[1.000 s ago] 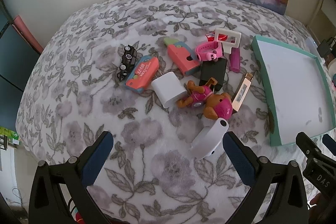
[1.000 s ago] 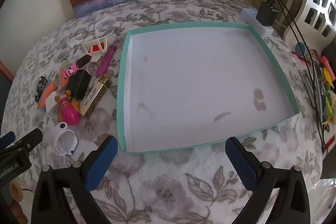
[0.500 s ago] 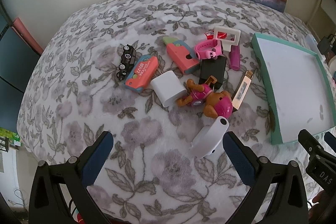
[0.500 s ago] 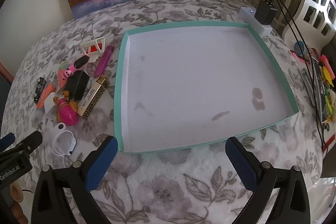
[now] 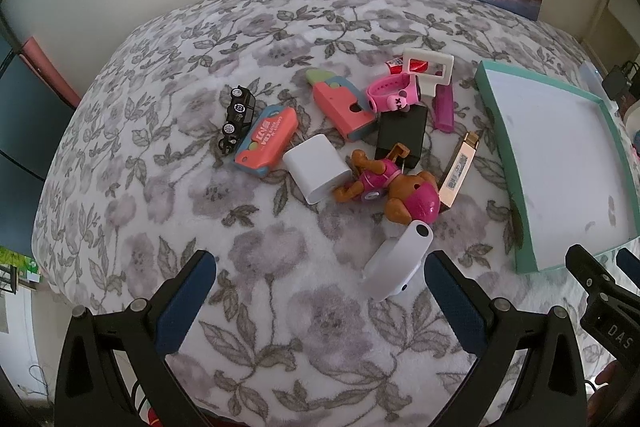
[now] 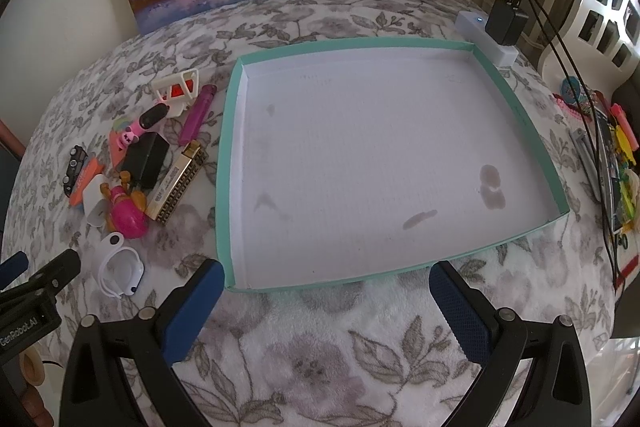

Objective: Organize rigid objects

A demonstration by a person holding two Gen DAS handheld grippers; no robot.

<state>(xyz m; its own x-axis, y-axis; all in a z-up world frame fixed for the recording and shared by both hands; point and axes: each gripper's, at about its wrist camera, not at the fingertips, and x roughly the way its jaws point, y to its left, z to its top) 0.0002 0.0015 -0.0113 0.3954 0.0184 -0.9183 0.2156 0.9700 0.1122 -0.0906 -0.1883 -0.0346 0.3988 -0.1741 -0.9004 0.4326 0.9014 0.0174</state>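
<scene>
While nothing is gripped:
left gripper (image 5: 320,291): wide open, white band (image 5: 396,261) just ahead-right, long axis away.
right gripper (image 6: 326,301): wide open, empty, tray (image 6: 230,163) ahead.

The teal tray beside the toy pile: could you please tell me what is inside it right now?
Nothing: the teal tray shows only its white floor with a few dark smudges. None of the floor is covered.

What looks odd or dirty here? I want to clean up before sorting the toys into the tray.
The tray holds no items, but its white floor has several dark stains, mostly toward the near right corner. The toy car lies on its side, wheels showing. The toys lie heaped beside the tray, some overlapping.
</scene>
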